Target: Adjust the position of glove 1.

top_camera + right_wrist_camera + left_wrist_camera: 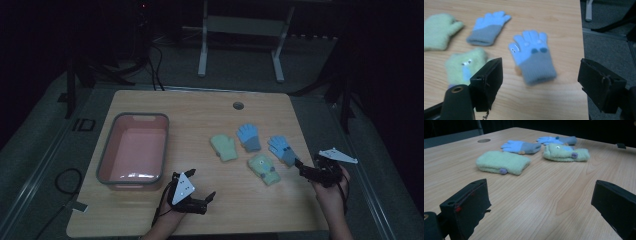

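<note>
Four small gloves lie on the right half of the wooden table. They are a plain green mitten, a blue glove with a grey cuff, a second blue glove with a face on it, and a green mitten with eyes. My right gripper is open just behind the face glove's cuff, at the table's right edge. My left gripper is open low over bare wood near the front edge. It faces the green mitten from a distance.
A pink tub with a grey rim stands empty at the left of the table. A round cable hole is near the far edge. Beyond the table are a dark floor, cables and a white table frame.
</note>
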Motion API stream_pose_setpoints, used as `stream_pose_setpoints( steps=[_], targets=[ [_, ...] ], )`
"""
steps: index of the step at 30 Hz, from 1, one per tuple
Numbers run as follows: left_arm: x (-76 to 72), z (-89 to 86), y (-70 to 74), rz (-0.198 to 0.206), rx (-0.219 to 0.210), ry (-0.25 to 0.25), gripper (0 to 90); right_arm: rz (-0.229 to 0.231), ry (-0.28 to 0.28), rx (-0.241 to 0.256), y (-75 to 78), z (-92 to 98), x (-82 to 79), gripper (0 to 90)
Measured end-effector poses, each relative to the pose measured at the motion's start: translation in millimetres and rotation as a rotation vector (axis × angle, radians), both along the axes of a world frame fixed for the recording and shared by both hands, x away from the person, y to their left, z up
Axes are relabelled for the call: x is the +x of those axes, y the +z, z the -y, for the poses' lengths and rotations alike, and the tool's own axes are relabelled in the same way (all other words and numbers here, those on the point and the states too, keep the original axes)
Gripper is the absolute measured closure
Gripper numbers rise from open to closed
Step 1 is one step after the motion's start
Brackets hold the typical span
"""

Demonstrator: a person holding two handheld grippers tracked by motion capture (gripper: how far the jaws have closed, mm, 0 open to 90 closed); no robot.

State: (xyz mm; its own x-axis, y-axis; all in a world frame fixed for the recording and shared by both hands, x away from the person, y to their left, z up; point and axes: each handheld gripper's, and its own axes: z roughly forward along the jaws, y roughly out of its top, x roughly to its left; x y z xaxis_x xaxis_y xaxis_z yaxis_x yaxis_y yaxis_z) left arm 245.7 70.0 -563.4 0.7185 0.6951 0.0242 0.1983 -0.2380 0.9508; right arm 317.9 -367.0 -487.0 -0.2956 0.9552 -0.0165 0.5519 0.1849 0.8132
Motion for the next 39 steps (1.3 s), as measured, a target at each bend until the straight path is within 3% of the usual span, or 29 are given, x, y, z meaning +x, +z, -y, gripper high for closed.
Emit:
stream_pose_setpoints(
  steps=[7, 15, 21, 26, 32, 39],
  targets=[
    [-0.5, 0.0, 0.0, -0.002, -0.001, -0.003, 1.8, 0.035, 0.029, -0.014, 17.2, -11.5, 5.9, 21.2],
    [-0.6, 0.0, 0.0, -0.001, -0.001, -0.005, 1.8, 0.065, 0.077, 0.01, 34.0, -27.9, 14.2, 21.2],
    [-0.5, 0.0, 0.0, 0.0, 0.002, -0.005, 1.8, 0.073, 0.121, -0.009, 43.6, -45.5, 21.3, 21.5],
    [-0.6, 0.1, 0.0, 0.0, 0.002, -0.006, 1.8, 0.082, 0.163, 0.006, 50.9, -59.4, 26.9, 21.6],
    [-0.9, 0.3, 0.0, 0.003, 0.004, -0.008, 1.8, 0.091, 0.234, 0.007, 55.9, -78.1, 32.7, 23.3],
    [-0.8, 0.2, 0.0, 0.001, 0.002, -0.008, 1.8, 0.062, 0.306, 0.011, 52.3, -100.4, 42.6, 24.0]
  ],
)
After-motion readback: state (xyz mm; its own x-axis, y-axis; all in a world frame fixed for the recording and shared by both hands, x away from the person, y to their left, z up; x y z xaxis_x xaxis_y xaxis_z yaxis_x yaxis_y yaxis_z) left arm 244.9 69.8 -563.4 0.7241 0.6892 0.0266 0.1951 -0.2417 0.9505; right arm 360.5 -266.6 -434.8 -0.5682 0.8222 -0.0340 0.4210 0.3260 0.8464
